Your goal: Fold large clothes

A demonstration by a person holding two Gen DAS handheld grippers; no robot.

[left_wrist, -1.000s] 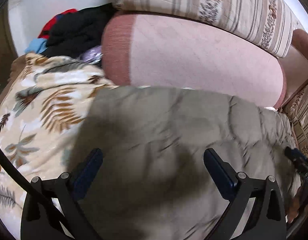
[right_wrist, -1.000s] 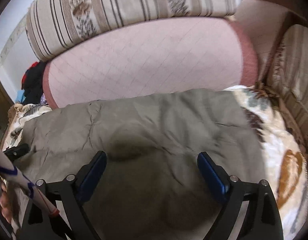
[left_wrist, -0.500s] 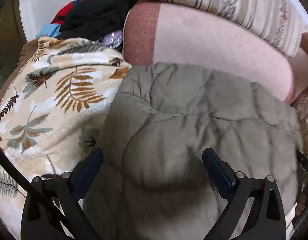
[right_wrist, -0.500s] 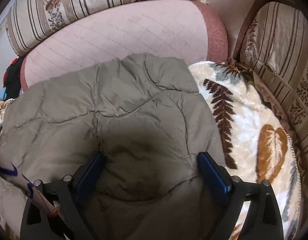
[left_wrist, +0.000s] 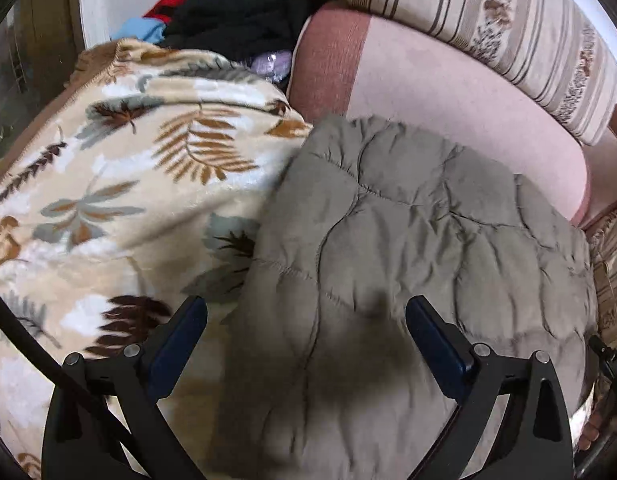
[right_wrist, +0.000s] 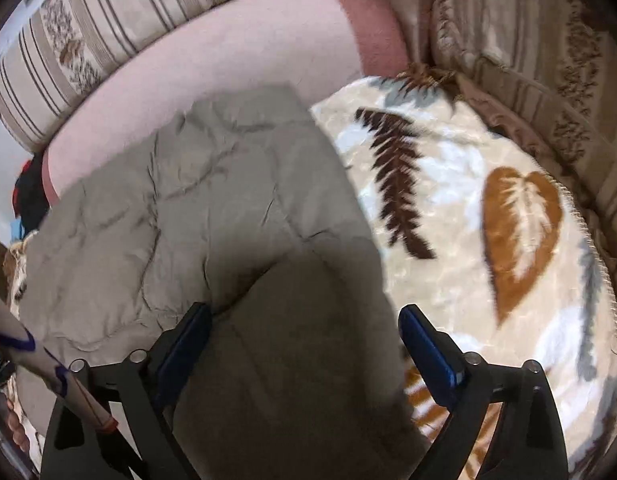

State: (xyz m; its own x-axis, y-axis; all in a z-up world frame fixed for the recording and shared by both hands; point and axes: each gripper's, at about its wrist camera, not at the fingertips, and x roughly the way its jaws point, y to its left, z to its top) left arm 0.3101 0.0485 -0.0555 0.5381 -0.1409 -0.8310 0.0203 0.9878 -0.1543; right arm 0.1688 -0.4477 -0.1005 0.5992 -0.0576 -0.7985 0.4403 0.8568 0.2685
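Both tongs have been drawn back from the jacket, so more blanket is seen. Left tongs and right tongs are held wide, gripping nothing. Jacket lies folded on blanket against the bolster. Fold judged near done; a hem grasp is needed next.

Quilted garment: plain olive-grey, stitched in irregular panels.
Blanket: cream ground with leaf and fern prints in ochre, dark brown and grey-blue.
Bolster: pale pink, with a darker rose band at its end.
Back cushion: beige with brown stripes and floral bands.
Clothes pile: black, red, light blue, a bit of lilac.
Left tool, right tool: black frames, dark blue pads.
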